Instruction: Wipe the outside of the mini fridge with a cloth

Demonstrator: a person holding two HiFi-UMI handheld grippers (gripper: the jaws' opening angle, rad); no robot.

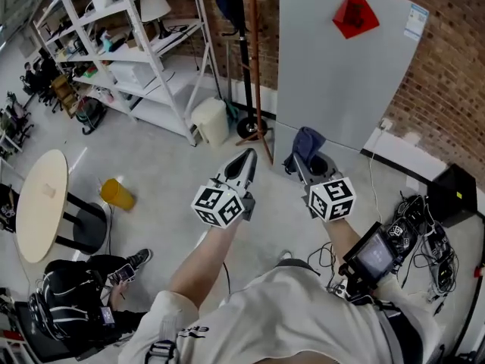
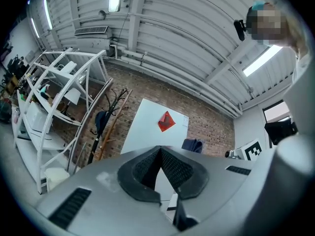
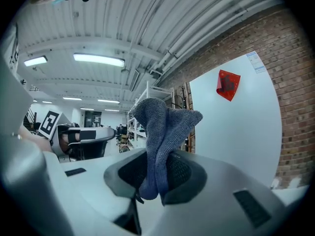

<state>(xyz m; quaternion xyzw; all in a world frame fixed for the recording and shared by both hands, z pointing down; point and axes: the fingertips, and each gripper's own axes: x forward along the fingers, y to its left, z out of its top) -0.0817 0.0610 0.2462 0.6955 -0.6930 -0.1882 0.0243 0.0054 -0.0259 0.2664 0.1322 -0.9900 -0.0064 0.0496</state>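
The mini fridge [image 1: 348, 59] is a pale grey box against the brick wall, with a red diamond sticker [image 1: 355, 14] on its front; it also shows as the fridge [image 2: 152, 127] and the fridge [image 3: 236, 127] in the gripper views. My right gripper [image 1: 307, 161] is shut on a blue-grey cloth [image 3: 162, 132], which sticks up bunched from the jaws, cloth [image 1: 307, 144] just short of the fridge's lower front. My left gripper [image 1: 244, 165] is shut with nothing in it, left of the fridge, jaws meeting at the tips [image 2: 160, 149].
A coat stand [image 1: 250, 59] and a white bin [image 1: 211, 120] stand left of the fridge. White shelving [image 1: 129, 44] fills the back left. A round table [image 1: 38, 203], a yellow object [image 1: 117, 193] and a seated person [image 1: 68, 294] are at left. Cables and a black box [image 1: 455, 196] lie at right.
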